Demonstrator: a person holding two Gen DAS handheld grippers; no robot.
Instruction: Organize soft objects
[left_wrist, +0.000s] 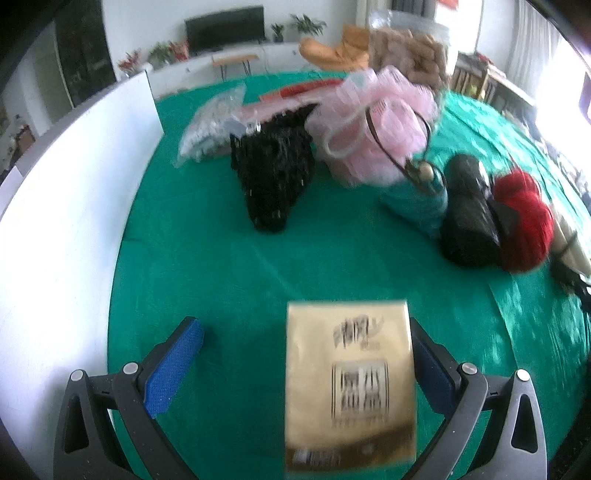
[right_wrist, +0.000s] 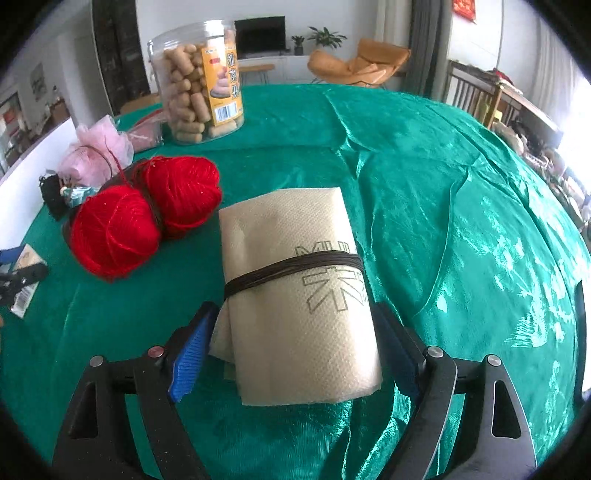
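A napkin bundle (right_wrist: 295, 295), tied with dark cord, is seen on the green tabletop (right_wrist: 443, 184) between the right gripper's (right_wrist: 295, 336) wide-spread fingers, unpressed. Red yarn (right_wrist: 144, 214) lies beyond, to their left. A gold pack (left_wrist: 349, 384) sits between the left gripper's (left_wrist: 306, 354) wide fingers, against the right one.

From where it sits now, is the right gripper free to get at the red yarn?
Probably yes. The right gripper stands open with the tied tissue bundle between its pads, apparently ungripped. The red yarn lies just beyond on the left, beside the bundle, nothing covering it. It would have to back off the bundle first.
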